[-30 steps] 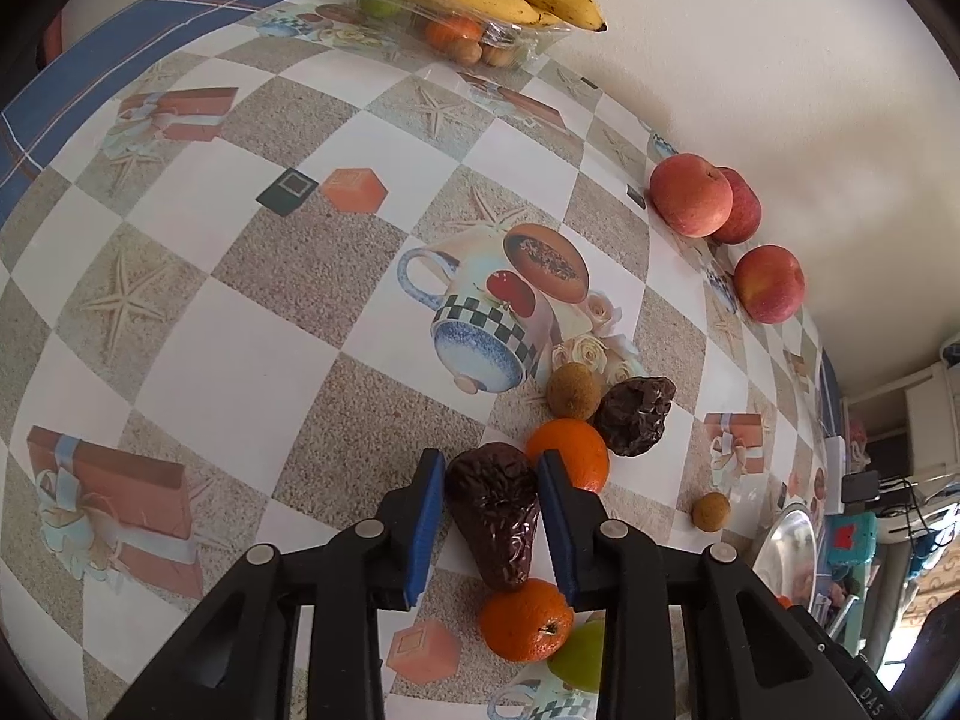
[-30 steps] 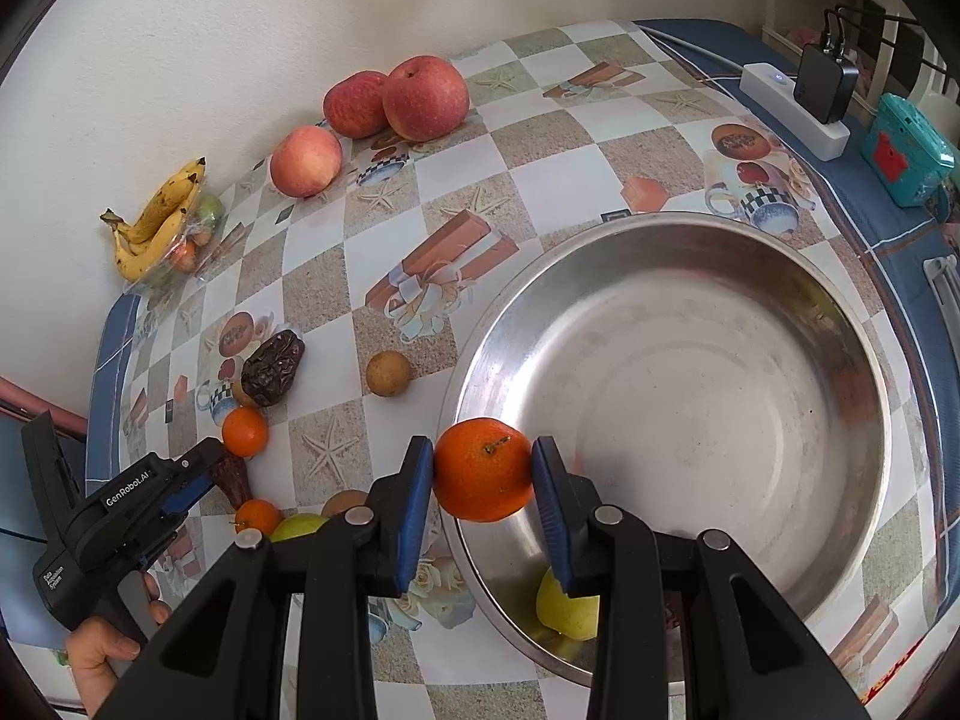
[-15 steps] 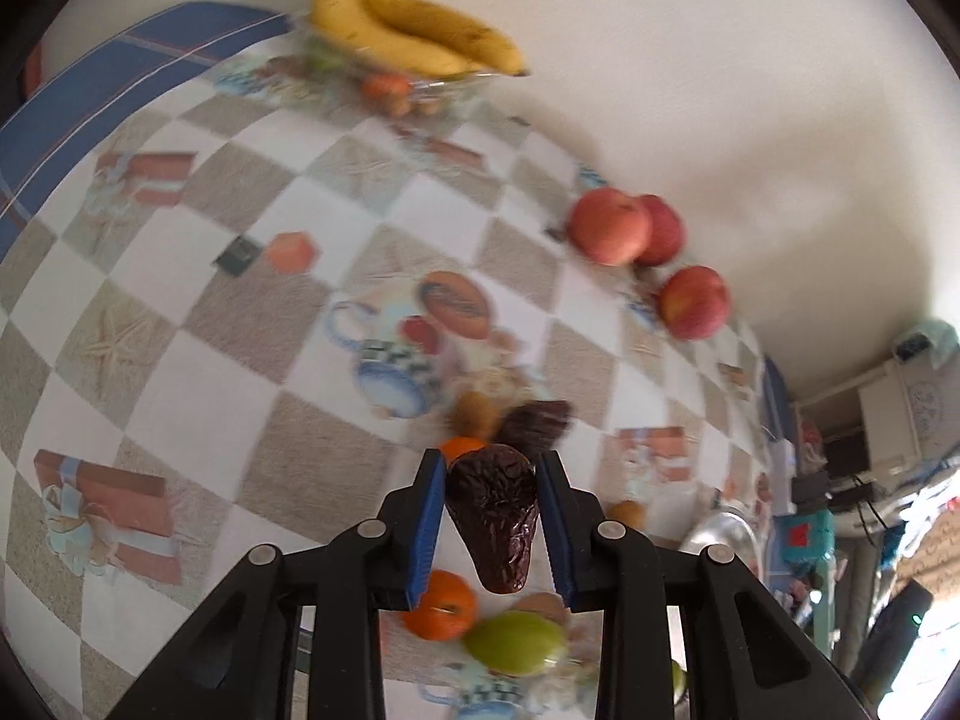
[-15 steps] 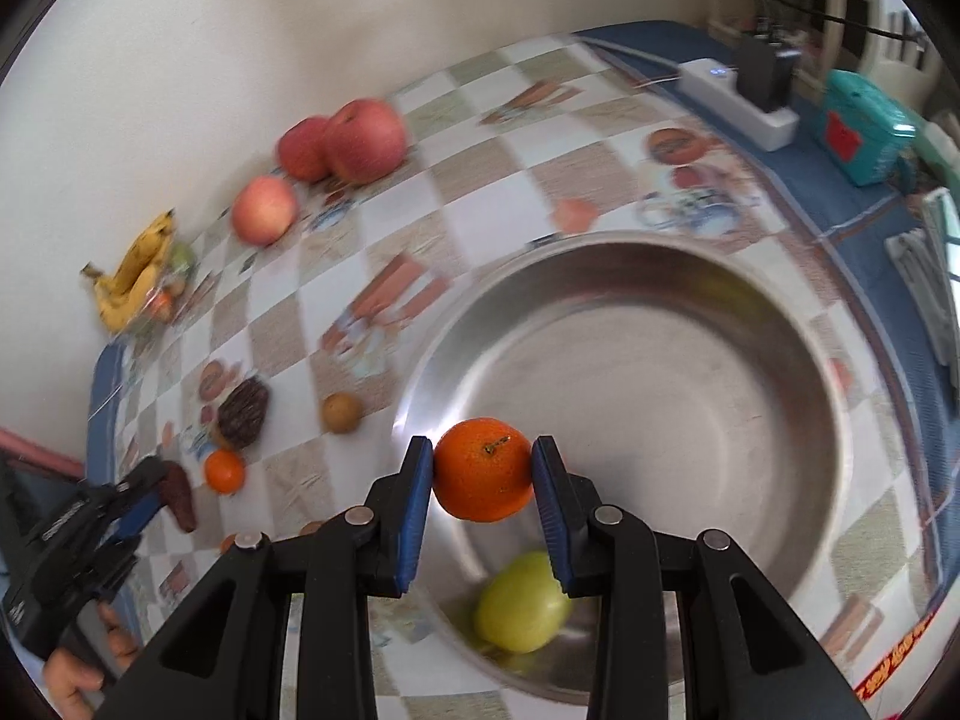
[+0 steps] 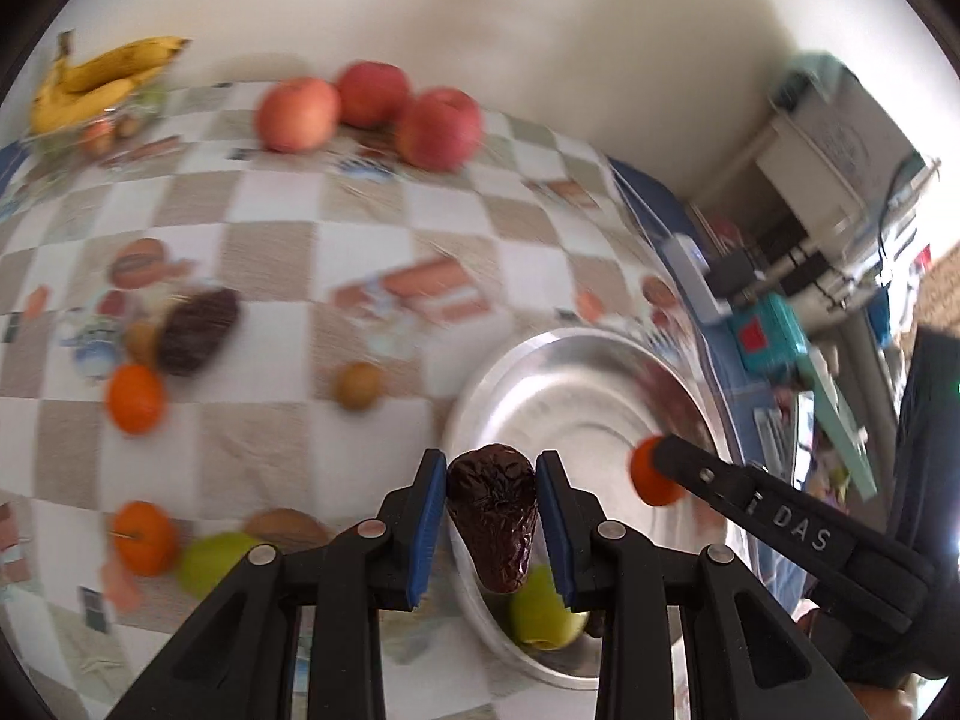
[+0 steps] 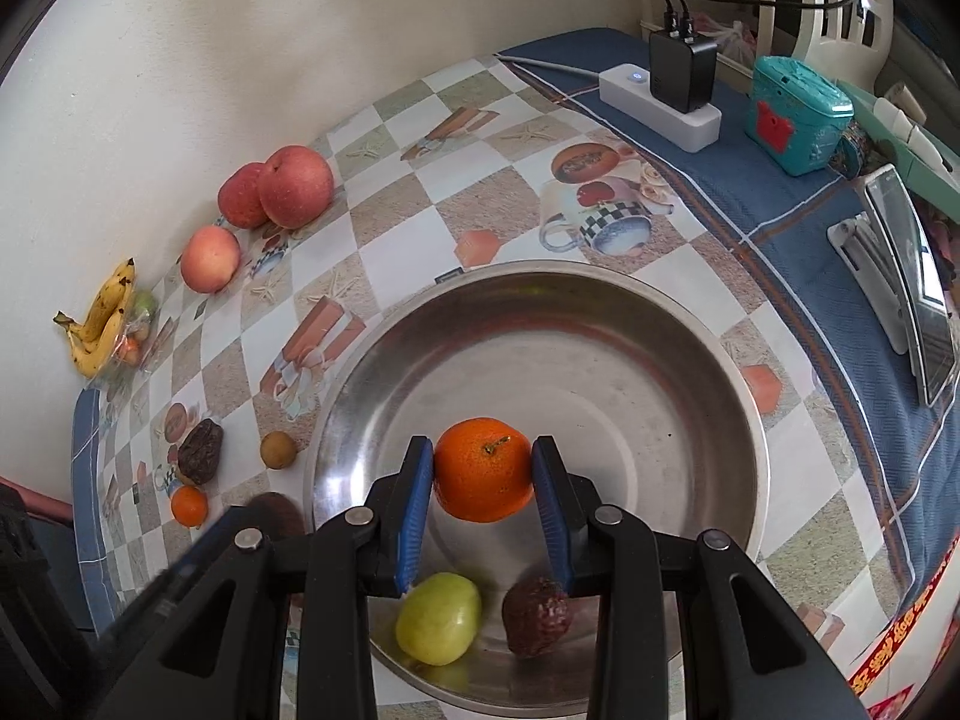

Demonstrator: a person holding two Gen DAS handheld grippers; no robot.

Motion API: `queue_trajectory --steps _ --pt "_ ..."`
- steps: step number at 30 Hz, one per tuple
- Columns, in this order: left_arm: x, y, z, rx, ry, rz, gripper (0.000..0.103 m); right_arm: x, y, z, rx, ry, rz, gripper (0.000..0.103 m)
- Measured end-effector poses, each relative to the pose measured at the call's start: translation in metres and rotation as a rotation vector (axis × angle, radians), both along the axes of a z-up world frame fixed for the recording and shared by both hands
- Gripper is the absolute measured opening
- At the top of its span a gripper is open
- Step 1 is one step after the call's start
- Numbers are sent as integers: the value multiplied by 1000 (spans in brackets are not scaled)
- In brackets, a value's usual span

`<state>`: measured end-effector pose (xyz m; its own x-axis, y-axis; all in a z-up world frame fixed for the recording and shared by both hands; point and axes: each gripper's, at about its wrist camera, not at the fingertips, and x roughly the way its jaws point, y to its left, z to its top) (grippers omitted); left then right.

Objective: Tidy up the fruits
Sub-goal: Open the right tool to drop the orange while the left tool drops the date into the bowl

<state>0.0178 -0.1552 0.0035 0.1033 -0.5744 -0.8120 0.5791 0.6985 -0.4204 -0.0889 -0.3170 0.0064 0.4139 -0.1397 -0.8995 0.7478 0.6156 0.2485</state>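
My left gripper [image 5: 492,459] is shut on a dark wrinkled fruit [image 5: 493,519], held over the near left rim of the steel bowl [image 5: 579,372]. My right gripper [image 6: 482,447] is shut on an orange [image 6: 483,469] above the bowl's [image 6: 750,420] middle. That orange [image 5: 651,471] also shows in the left wrist view. Inside the bowl lie a green apple [image 6: 438,618] and another dark wrinkled fruit [image 6: 537,615]. Loose on the cloth are two oranges [image 5: 135,399], a dark fruit [image 5: 198,330], small brown fruits [image 5: 358,385] and a green fruit [image 5: 210,561].
Three red apples [image 6: 294,186] and a banana bunch [image 6: 102,318] on a clear tray line the wall. A white power strip [image 6: 660,105], a teal box [image 6: 798,114] and a phone on a stand [image 6: 912,300] sit on the blue cloth to the right.
My left gripper has lifted the dark fruit off the table and swung right to the bowl's rim. My right gripper has carried the orange from the rim to over the bowl's middle.
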Motion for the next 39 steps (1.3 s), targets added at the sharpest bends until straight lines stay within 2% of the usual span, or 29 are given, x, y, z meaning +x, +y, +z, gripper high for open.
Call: queue_trajectory --steps 5,10,22,28,35,39 --pt "-12 -16 -9 0 6 -34 33 0 -1 -11 27 32 8 36" --pt "-13 -16 -21 38 23 -35 33 1 -1 -22 57 62 7 36" --pt "-10 -9 -18 43 25 -31 34 4 5 -9 13 29 21 36" --pt "1 6 -20 76 37 19 34 10 12 -10 10 38 47 36" --pt "21 36 -27 144 80 134 34 21 33 -4 -33 48 111 36" --pt "29 51 -24 187 66 181 34 28 45 1 -60 50 145 36"
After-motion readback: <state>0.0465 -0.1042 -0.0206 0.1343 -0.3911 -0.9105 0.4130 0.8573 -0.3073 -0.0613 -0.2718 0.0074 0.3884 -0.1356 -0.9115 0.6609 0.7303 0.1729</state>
